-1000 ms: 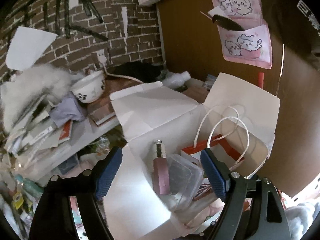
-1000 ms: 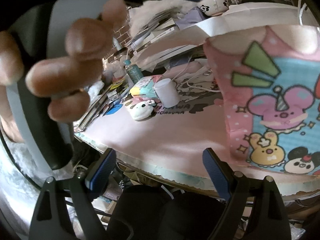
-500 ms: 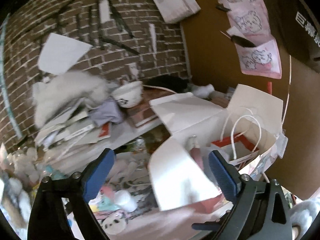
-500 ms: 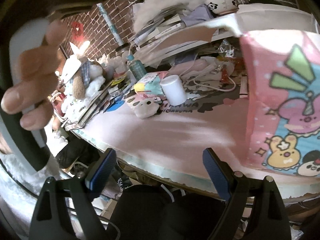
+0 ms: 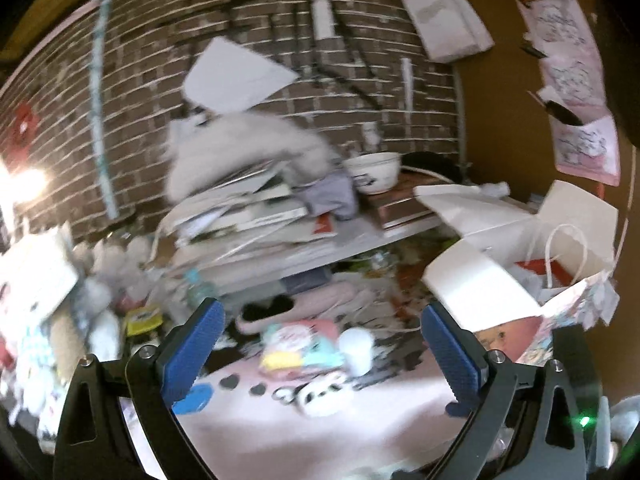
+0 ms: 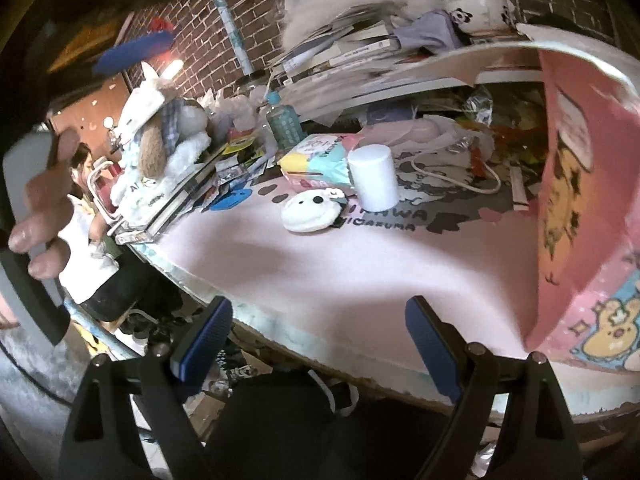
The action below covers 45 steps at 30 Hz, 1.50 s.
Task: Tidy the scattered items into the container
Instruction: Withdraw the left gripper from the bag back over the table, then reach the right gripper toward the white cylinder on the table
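A white cylinder, a white round plush pouch and a colourful tissue pack lie on the pink desk mat. They also show in the left wrist view: cylinder, pouch, pack. The pink cartoon container stands at the right; its white flaps are open. My left gripper is open and empty, above the items. My right gripper is open and empty at the desk's front edge.
A heap of books and papers with a panda bowl sits on a shelf by the brick wall. Plush toys and a bottle crowd the mat's left. A white paper bag stands beside the container.
My left gripper has swung left, away from the container's inside, and now faces the items on the mat. The right wrist view has shifted slightly; the container sits further right.
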Available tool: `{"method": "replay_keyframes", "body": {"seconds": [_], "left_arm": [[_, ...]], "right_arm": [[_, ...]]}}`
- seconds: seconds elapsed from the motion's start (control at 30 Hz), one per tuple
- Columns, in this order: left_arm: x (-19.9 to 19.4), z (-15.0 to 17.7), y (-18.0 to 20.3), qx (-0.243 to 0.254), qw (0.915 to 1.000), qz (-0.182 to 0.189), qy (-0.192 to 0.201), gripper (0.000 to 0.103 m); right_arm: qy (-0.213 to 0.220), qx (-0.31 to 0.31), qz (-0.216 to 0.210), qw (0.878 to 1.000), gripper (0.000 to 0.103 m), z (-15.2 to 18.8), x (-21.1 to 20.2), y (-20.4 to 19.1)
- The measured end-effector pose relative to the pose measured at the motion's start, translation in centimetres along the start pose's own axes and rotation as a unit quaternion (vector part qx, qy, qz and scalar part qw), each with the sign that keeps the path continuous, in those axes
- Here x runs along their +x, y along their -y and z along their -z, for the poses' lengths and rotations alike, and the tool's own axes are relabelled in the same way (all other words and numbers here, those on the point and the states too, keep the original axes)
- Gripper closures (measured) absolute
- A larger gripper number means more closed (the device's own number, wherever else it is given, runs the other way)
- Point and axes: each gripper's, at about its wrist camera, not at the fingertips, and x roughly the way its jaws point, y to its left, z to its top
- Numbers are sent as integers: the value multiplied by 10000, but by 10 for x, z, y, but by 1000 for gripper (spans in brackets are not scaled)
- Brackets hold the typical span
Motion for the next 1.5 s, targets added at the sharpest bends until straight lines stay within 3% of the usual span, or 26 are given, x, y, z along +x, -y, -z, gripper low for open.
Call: {"method": "replay_keyframes", "body": {"seconds": [0.17, 0.37, 0.57, 1.0, 1.27, 1.5], "left_arm": [[-1, 28, -24, -229, 9987, -420, -170, 4], [5, 66, -49, -483, 9946, -804, -449, 4], [1, 93, -63, -734, 9938, -678, -483, 4], [-5, 113, -73, -982, 9933, -468, -384, 4], [-5, 116, -73, -1001, 9932, -441, -394, 4], [-3, 117, -72, -1012, 9931, -414, -421, 4]], "right_arm": [[187, -243, 268, 9992, 17, -7, 7, -14], [531, -616, 891, 9927, 17, -22, 14, -30], [615, -832, 1449, 9840, 17, -38, 33, -33], [620, -1202, 2852, 9489, 19, -63, 81, -32], [414, -1114, 3009, 9462, 19, -75, 98, -20], [229, -832, 2791, 9564, 20, -85, 106, -10]]}}
